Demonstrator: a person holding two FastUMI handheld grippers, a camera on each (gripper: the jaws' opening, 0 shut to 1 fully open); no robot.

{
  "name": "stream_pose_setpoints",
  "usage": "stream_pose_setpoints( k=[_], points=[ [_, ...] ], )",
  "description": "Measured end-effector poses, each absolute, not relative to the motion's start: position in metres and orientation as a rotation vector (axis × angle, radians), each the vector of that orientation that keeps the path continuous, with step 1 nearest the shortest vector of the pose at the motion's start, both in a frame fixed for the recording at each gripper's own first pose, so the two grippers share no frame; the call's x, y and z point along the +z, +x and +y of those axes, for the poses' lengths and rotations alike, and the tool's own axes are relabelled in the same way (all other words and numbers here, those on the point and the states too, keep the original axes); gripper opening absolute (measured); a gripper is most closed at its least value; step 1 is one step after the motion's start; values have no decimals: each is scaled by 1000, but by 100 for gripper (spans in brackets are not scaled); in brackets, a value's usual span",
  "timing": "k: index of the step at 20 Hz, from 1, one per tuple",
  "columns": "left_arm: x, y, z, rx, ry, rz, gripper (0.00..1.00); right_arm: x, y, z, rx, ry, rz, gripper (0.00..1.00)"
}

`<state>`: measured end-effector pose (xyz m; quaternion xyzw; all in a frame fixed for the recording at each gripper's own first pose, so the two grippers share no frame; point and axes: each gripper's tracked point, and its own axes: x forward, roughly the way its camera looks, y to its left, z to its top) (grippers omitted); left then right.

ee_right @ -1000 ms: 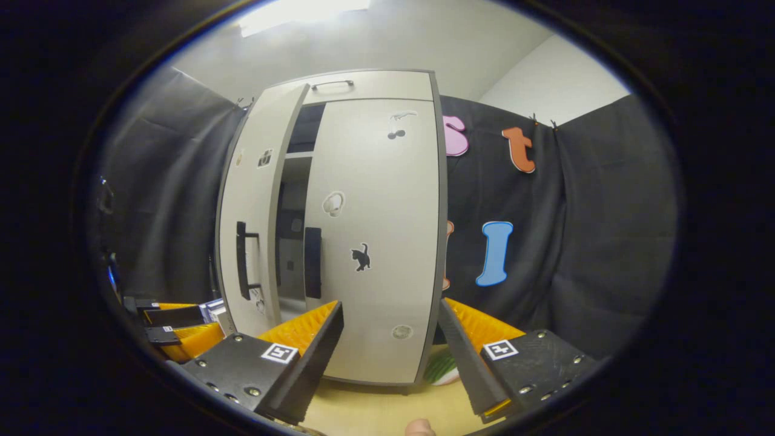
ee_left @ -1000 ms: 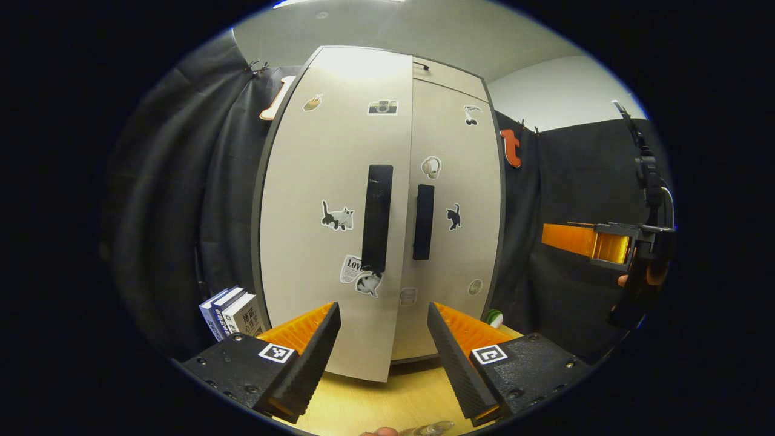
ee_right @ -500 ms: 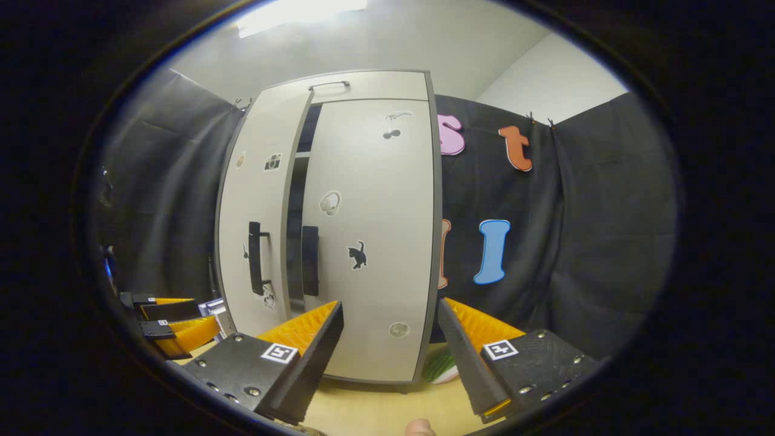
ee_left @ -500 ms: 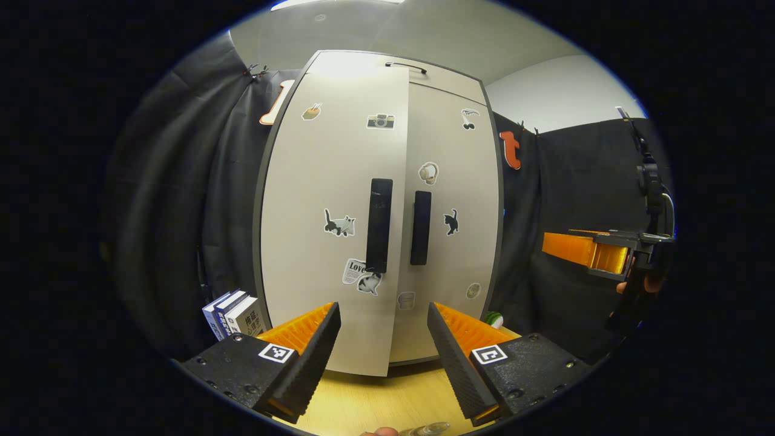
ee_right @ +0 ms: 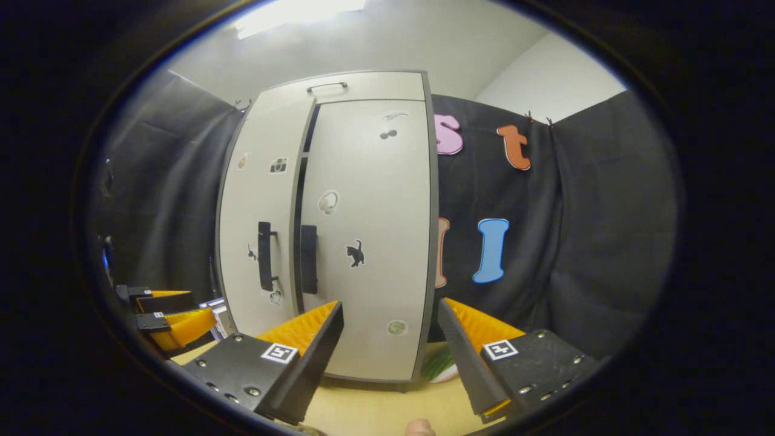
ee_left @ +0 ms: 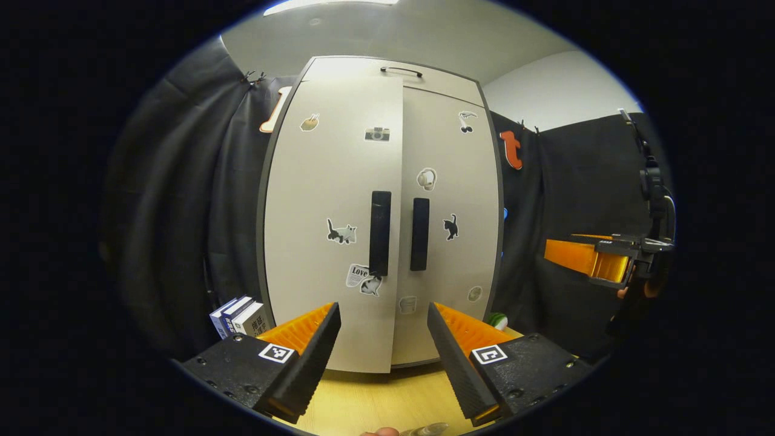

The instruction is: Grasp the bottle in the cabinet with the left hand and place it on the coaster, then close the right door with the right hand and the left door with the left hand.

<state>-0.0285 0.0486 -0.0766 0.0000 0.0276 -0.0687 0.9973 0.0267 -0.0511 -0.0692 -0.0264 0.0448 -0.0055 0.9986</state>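
Observation:
The pale cabinet [ee_left: 448, 151] stands on the wooden table, with stickers and two dark handles on its doors. Its right door [ee_right: 369, 230] lies flush. The left door [ee_left: 330, 224] stands slightly ajar, and a thin dark gap [ee_right: 298, 242] shows beside its handle [ee_left: 380, 233]. My left gripper [ee_left: 384, 357] is open, a short way in front of the doors and touching nothing. My right gripper [ee_right: 390, 357] is open too, facing the right door; it also appears at the far right [ee_left: 596, 260]. A clear bottle top [ee_left: 427, 430] peeks in at the bottom edge.
Several books [ee_left: 239, 315] stand left of the cabinet. A green and white object [ee_right: 442, 366] lies on the table [ee_left: 363, 402] by the cabinet's right corner. Black cloth hangs behind and to both sides. A fingertip [ee_right: 418, 429] shows at the bottom edge.
The left door has swung further toward the cabinet, and the gap beside it has narrowed to a slit. Both grippers stay open and have barely shifted.

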Motion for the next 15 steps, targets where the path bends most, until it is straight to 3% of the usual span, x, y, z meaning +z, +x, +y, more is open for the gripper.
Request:
stream_pose_setpoints(
  k=[15],
  points=[
    [-60, -25, 41, -113, -7, 53, 91, -70, 27, -60, -12, -56, 90, 96]
  ],
)
